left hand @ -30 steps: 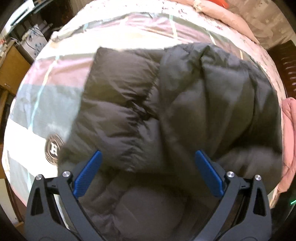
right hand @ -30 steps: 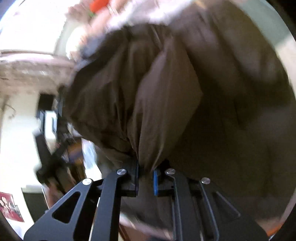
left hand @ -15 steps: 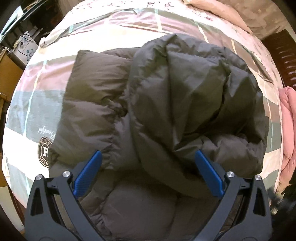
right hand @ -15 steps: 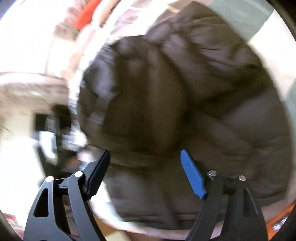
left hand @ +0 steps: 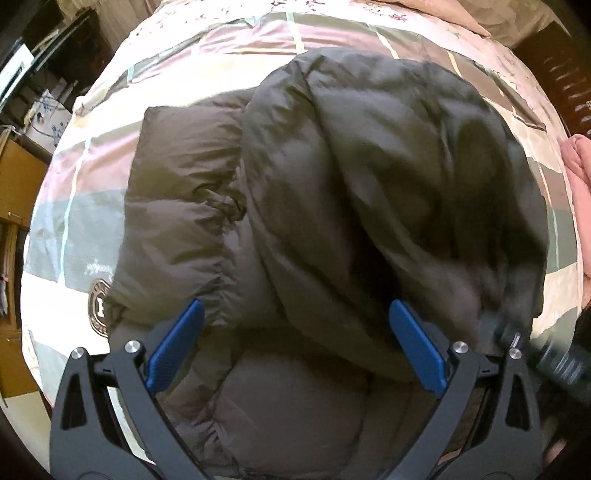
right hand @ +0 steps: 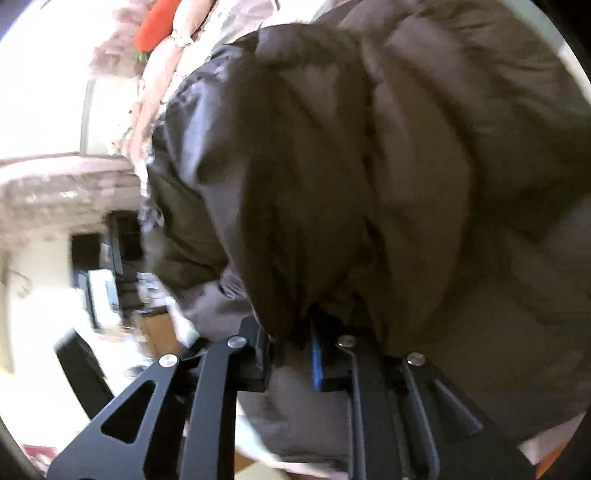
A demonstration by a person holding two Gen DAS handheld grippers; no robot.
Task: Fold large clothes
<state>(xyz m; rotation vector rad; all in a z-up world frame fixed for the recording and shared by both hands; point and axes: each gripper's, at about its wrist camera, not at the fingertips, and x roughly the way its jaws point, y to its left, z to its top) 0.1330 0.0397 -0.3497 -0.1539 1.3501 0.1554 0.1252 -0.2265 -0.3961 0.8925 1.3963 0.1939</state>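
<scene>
A large dark brown puffer jacket [left hand: 332,192] lies on a bed with a pink, green and cream checked cover [left hand: 74,184]. Its right part is folded over the middle in a puffy heap. My left gripper [left hand: 295,343] hovers open above the jacket's near edge, its blue pads apart and holding nothing. My right gripper [right hand: 290,350] is shut on a fold of the jacket [right hand: 369,184] at its near right edge. The right gripper's black body shows blurred at the lower right of the left wrist view [left hand: 546,358].
A pink cloth [left hand: 580,177] lies at the bed's right edge. Wooden furniture [left hand: 14,192] and cluttered shelves stand left of the bed. Pillows [left hand: 443,14] lie at the far end. An orange item [right hand: 155,26] sits by the pillows.
The right gripper, open half a second ago, has closed on a fold of the jacket. The jacket's right part has been laid over the middle. The left gripper stays open.
</scene>
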